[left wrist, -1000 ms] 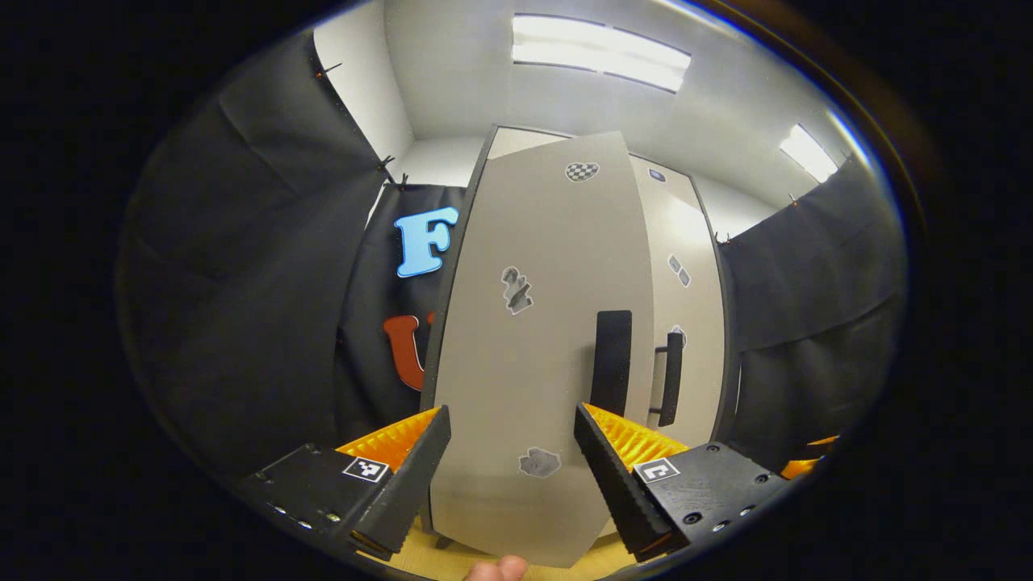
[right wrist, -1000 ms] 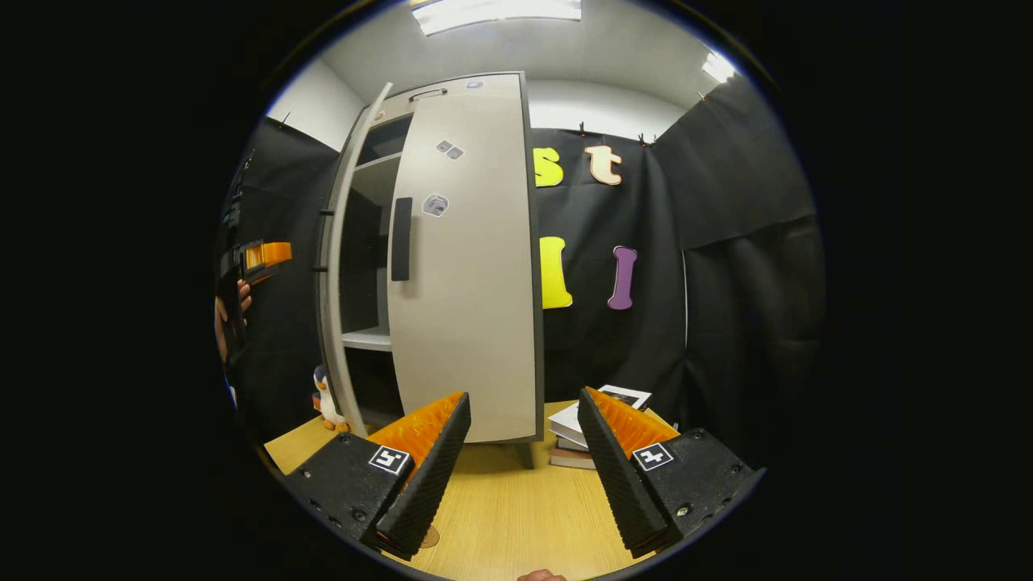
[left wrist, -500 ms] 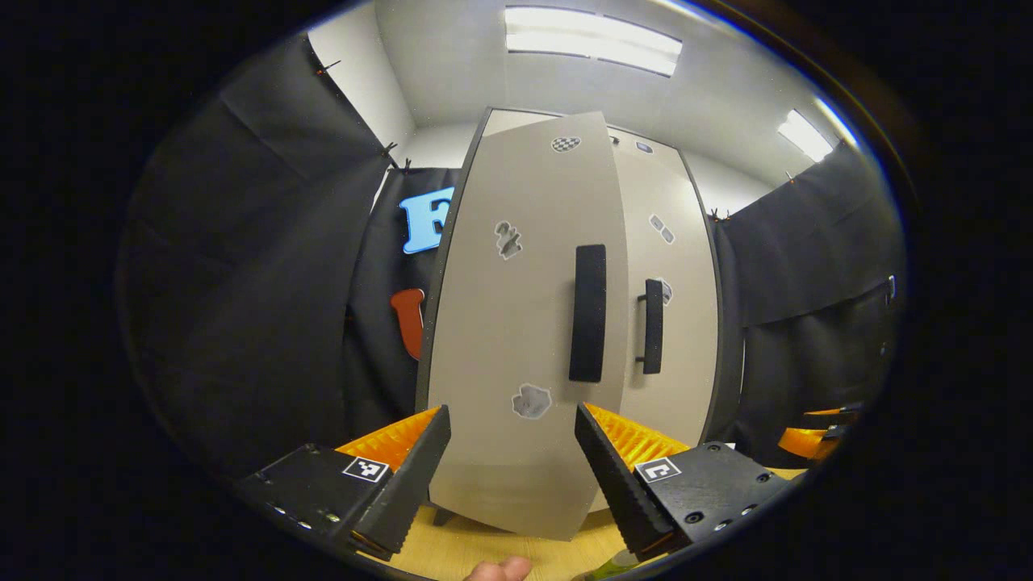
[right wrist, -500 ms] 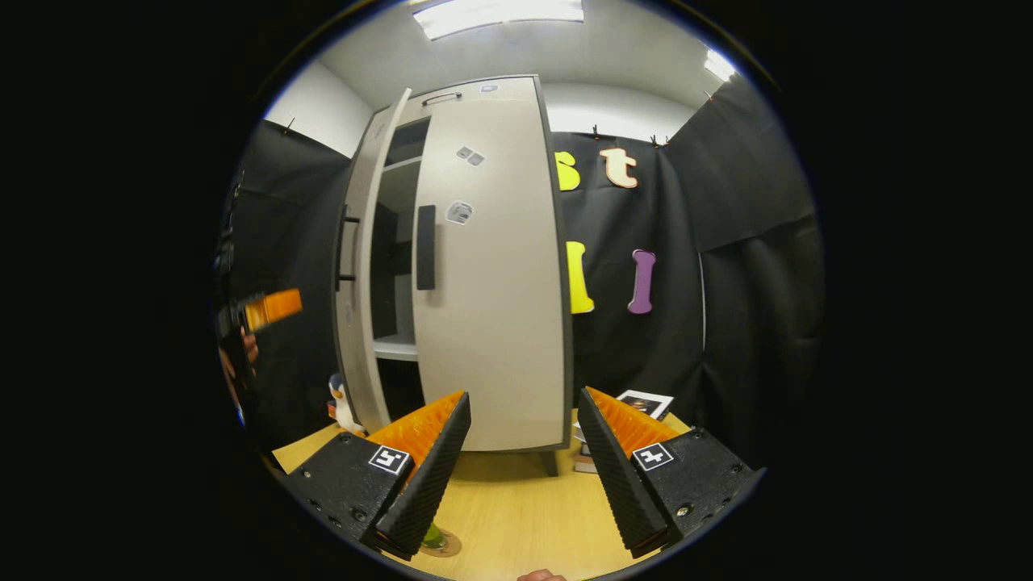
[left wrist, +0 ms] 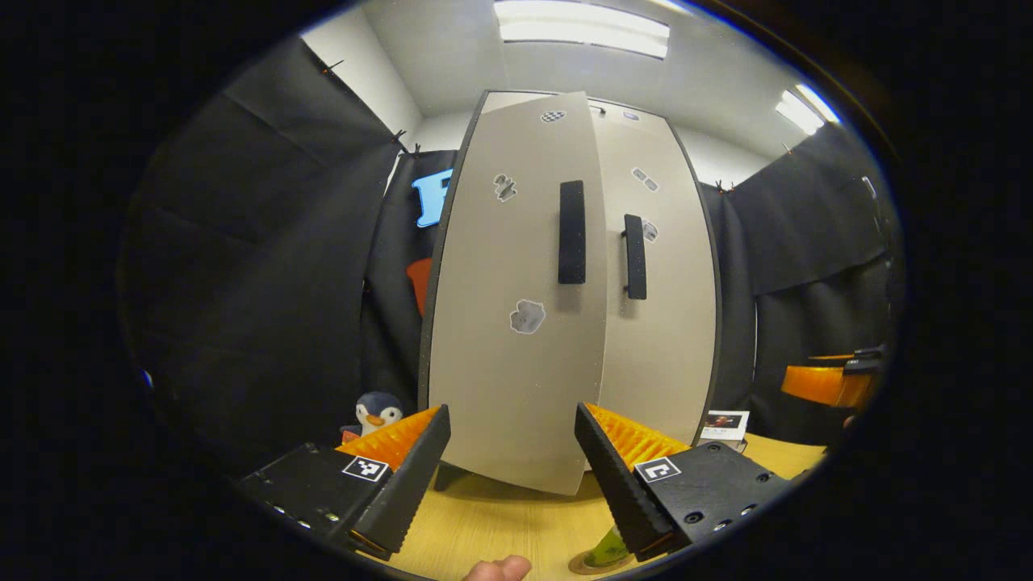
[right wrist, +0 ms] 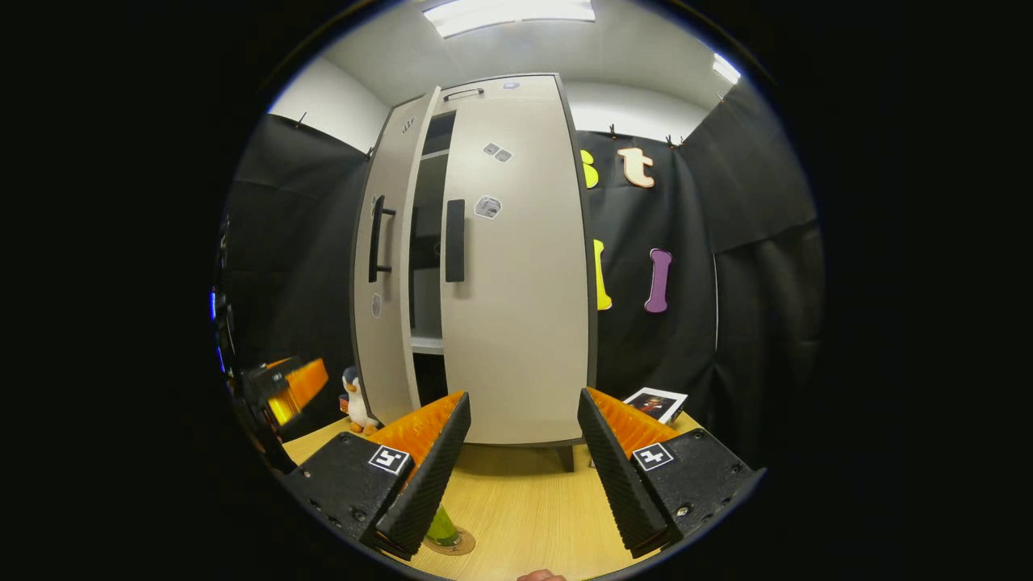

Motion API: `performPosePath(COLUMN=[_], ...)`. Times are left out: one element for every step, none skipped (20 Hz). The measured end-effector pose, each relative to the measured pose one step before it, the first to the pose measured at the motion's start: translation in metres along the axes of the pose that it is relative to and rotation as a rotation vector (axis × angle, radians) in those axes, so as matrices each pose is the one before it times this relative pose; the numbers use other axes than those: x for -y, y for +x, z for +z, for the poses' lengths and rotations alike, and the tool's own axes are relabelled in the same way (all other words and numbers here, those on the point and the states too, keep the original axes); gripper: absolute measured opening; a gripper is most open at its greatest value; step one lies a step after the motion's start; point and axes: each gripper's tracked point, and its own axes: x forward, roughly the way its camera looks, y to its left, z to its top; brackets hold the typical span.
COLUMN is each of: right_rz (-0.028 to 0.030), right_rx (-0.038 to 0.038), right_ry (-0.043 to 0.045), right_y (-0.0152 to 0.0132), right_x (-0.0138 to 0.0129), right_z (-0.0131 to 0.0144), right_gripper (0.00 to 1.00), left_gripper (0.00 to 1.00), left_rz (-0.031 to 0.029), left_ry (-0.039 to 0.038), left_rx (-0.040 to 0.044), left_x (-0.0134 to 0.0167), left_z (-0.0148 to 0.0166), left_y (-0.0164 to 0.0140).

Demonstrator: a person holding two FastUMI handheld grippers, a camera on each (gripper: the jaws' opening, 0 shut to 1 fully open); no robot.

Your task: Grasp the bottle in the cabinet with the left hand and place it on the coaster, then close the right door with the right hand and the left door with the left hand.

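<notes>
With the bottle (right wrist: 441, 526) already standing on the coaster (right wrist: 453, 545) just below our right gripper (right wrist: 520, 464), whose 2 fingers are spread wide around nothing, we judge the placing done. Ahead of that gripper the right door (right wrist: 516, 266) looks shut, while the left door (left wrist: 516, 298), straight ahead of our left gripper (left wrist: 510, 472), stands slightly ajar. Our left gripper also gapes wide and empty, apart from that door, so we judge 1 final push is left.
</notes>
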Motion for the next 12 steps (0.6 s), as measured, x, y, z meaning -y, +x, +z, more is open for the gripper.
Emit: performPosePath(right_rz=[-0.00015,0.00218,0.00393,0.00265,-0.00071,-0.00062,0.00008,-0.0001,0.00206,0.00213,0.00235,0.0019], right_rx=[-0.00356,-0.00648,-0.00793,-0.00664,-0.0038,0.00264,0.00233,-0.00018,0.00023,-0.00001,-0.00186,0.0006], right_ry=[0.00244,0.00536,0.00566,0.00323,0.00067,0.0005,-0.00037,-0.00076,0.00022,0.00053,0.00022,-0.00012], right_y=[-0.00089,0.00063,0.00073,0.0009,-0.00076,-0.00016,0.00105,0.0003,0.00092,0.00021,0.00129,0.00135], right_x=[0.00044,-0.00072,-0.0005,-0.00023,0.00071,-0.00008,-0.0006,-0.00006,-0.00031,-0.0008,-0.00058,-0.00042], right_z=[-0.00186,-0.00236,-0.00309,-0.00032,-0.00116,0.00134,0.00083,0.00047,-0.00015,0.00055,-0.00008,0.00099], right_gripper=[0.83,0.83,0.83,0.83,0.83,0.83,0.83,0.83,0.83,0.83,0.83,0.83], left_gripper=[0.95,0.99,0.99,0.95,0.95,0.95,0.95,0.95,0.99,0.95,0.95,0.95], left_rz=[-0.00712,-0.00813,-0.01302,-0.00701,-0.0016,-0.00007,-0.00196,-0.00784,-0.01245,-0.00421,-0.00091,0.00319], left_ry=[0.0181,0.00815,-0.00255,-0.00883,-0.00848,-0.00787,-0.0073,-0.00765,-0.00966,-0.0099,-0.00847,-0.00569], left_rx=[-0.00481,-0.00741,-0.01094,-0.00811,0.0011,0.00696,0.00726,-0.00561,-0.00954,-0.00338,0.0028,0.00767], left_x=[0.0024,0.00346,0.0037,0.00392,0.00118,-0.00045,0.00025,0.00254,0.00297,0.00128,-0.00066,-0.00081], left_z=[-0.0049,-0.00365,-0.00327,-0.00166,0.00057,0.00252,0.00178,-0.00015,-0.00072,0.00117,0.00241,0.00277], left_y=[-0.00396,-0.00255,-0.00148,-0.0002,-0.00037,0.00038,0.00089,0.00146,0.00089,0.0006,0.00052,0.00068])
